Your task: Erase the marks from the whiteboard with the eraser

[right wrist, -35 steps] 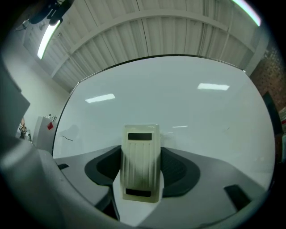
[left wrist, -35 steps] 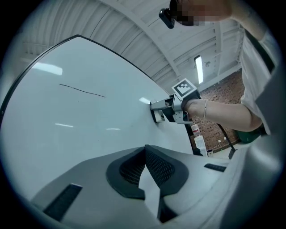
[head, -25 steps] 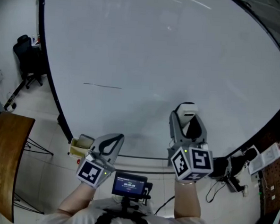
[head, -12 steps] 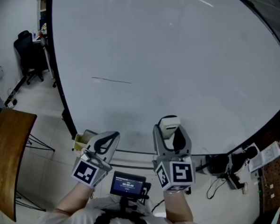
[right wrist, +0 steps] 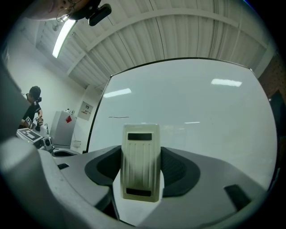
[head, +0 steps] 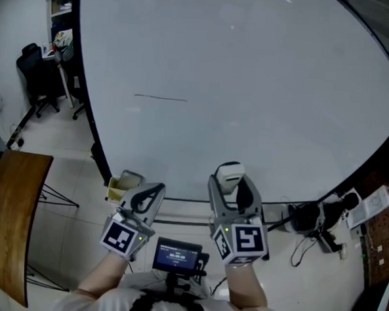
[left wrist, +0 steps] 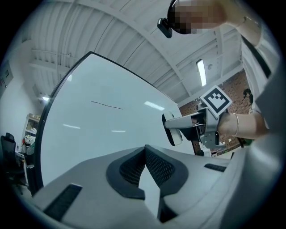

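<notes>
A large whiteboard (head: 251,89) fills the head view, with one thin dark line mark (head: 160,97) at its left middle; the same mark (left wrist: 106,105) shows in the left gripper view and faintly as a mark (right wrist: 118,117) in the right gripper view. My right gripper (head: 230,183) is shut on a white eraser (head: 229,175), held low near the board's bottom edge, well below and right of the mark. The eraser (right wrist: 140,162) stands upright between the jaws. My left gripper (head: 149,198) is shut and holds nothing, left of the right one.
A wooden table (head: 6,219) sits at the lower left. A black office chair (head: 35,76) stands beside the board's left edge. A small box (head: 124,183) rests by the board's foot. Cables and a black device (head: 315,225) lie on the floor at the right.
Both grippers have drifted left along the board's lower edge, the right one with the eraser in it. The view has shifted so the mark sits higher.
</notes>
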Demonstrator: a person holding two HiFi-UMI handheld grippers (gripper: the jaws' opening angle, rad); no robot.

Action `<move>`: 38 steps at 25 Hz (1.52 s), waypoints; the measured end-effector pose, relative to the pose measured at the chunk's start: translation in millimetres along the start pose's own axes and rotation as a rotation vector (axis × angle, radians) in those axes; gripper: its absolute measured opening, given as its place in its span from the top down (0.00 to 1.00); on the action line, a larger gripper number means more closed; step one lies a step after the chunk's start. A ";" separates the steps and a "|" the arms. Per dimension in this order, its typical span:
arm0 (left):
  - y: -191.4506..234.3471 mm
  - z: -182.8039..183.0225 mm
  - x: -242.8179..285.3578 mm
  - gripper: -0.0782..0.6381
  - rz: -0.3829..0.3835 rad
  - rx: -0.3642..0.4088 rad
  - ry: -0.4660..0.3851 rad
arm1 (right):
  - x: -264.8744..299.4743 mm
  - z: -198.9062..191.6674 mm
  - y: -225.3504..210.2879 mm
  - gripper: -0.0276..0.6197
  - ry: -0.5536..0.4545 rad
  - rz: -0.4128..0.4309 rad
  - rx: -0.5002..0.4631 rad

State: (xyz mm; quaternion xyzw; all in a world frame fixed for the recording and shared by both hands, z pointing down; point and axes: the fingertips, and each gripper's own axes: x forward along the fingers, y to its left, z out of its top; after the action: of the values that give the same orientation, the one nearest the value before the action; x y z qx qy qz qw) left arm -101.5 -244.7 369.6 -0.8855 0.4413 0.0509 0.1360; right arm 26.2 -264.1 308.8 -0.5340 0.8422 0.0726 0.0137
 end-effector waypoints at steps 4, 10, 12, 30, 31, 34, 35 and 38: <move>-24.0 6.9 1.0 0.88 0.016 -0.002 -0.015 | -19.4 -6.2 -5.8 0.55 0.002 0.033 0.038; -80.2 23.0 3.7 0.88 0.050 -0.005 -0.022 | -71.8 -20.3 -24.0 0.55 0.044 0.081 0.035; -102.4 25.9 2.7 0.88 0.065 -0.010 -0.007 | -92.2 -23.4 -31.2 0.55 0.053 0.103 0.030; -226.1 50.5 -30.0 0.88 0.099 0.002 0.027 | -227.2 -49.8 -84.5 0.55 0.092 0.156 0.090; -226.6 50.4 -33.0 0.88 0.096 0.003 0.031 | -230.6 -50.4 -83.7 0.55 0.093 0.150 0.093; -221.9 50.8 -39.2 0.88 0.090 0.000 0.032 | -234.7 -51.1 -79.9 0.55 0.094 0.134 0.105; -219.3 50.5 -40.9 0.88 0.087 -0.002 0.031 | -234.8 -51.4 -77.8 0.55 0.095 0.134 0.106; -212.4 49.8 -46.2 0.88 0.077 -0.007 0.030 | -235.5 -51.7 -72.9 0.55 0.100 0.121 0.115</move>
State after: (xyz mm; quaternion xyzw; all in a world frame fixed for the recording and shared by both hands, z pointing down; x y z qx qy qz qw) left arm 40.9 -73.2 373.2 -0.8691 0.4769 0.0443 0.1240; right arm 195.8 -90.3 375.8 -0.4836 0.8753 -0.0018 -0.0021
